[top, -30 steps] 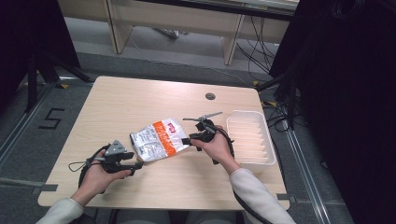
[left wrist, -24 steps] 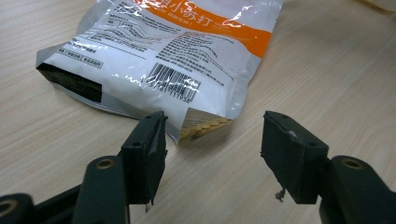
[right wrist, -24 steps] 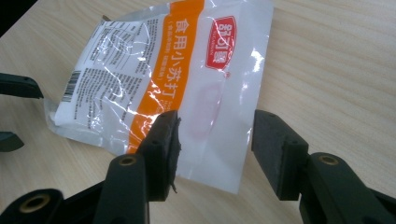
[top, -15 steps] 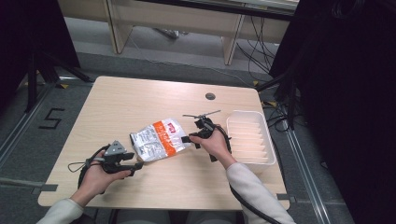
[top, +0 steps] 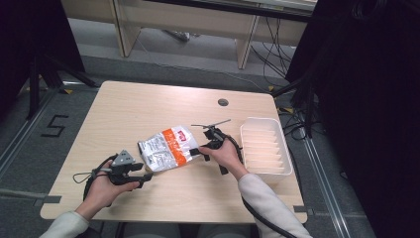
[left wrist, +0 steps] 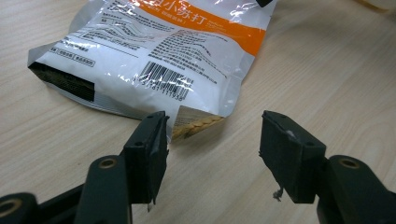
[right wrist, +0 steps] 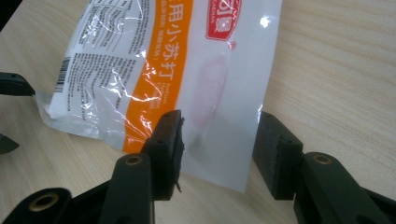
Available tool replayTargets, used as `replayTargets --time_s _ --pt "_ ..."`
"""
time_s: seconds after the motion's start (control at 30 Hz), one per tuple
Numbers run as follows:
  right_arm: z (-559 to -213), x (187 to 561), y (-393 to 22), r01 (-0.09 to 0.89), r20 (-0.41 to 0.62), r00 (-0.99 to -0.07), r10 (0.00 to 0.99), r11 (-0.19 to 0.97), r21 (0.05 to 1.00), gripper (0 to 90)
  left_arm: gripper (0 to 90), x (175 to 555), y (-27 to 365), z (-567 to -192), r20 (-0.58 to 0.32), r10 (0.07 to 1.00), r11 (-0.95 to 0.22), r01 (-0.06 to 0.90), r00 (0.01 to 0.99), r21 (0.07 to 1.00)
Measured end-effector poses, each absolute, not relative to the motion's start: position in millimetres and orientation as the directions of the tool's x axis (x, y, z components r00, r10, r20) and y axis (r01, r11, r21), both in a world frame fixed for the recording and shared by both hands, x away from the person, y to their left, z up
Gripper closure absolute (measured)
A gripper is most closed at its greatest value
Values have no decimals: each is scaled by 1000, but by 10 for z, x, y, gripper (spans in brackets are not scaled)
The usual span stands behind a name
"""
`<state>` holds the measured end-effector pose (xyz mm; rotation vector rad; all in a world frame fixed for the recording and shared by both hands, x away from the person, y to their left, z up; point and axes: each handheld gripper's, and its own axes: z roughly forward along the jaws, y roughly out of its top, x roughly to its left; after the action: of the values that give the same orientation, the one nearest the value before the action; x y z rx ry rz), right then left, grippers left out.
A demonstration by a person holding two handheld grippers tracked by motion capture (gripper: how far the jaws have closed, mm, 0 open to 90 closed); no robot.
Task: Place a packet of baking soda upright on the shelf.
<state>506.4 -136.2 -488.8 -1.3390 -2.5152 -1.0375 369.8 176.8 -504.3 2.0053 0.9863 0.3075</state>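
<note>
In the high view the snack bag lies mid-frame between the open left gripper and right gripper; the left gripper view shows its corner between parted jaws; the right gripper view shows its edge between jaws just closing, unpinched.

1. snack bag: white and silvery, orange band, red logo, black barcode and small print
2. tray: plain white, ribbed
3. tabletop: light wood grain
4. each hand-held gripper: black jaws
</note>
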Motion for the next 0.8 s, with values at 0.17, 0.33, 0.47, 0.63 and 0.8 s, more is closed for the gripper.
replayTargets --time_s 0.17,0.33,0.47,0.63,0.8 --pt "-4863 5042 -1301 771 408 -607 682 383 508 587 411 3696 1763 -5043 -143 743 -317 531 654 786" --pt "-4826 5014 -1218 759 406 -627 664 403 512 626 411 3696 1766 -5042 -140 743 -319 530 655 786" --pt "-4836 5023 -1156 740 389 -652 651 433 515 651 410 3696 1764 -5039 -147 742 -314 533 654 786" --pt "-4874 5022 -1078 737 384 -659 647 452 502 708 411 3700 1782 -5034 -131 733 -334 520 668 786" --pt "-4862 5020 -1033 709 345 -685 642 477 520 782 412 3698 1775 -5035 -140 734 -326 526 664 786"
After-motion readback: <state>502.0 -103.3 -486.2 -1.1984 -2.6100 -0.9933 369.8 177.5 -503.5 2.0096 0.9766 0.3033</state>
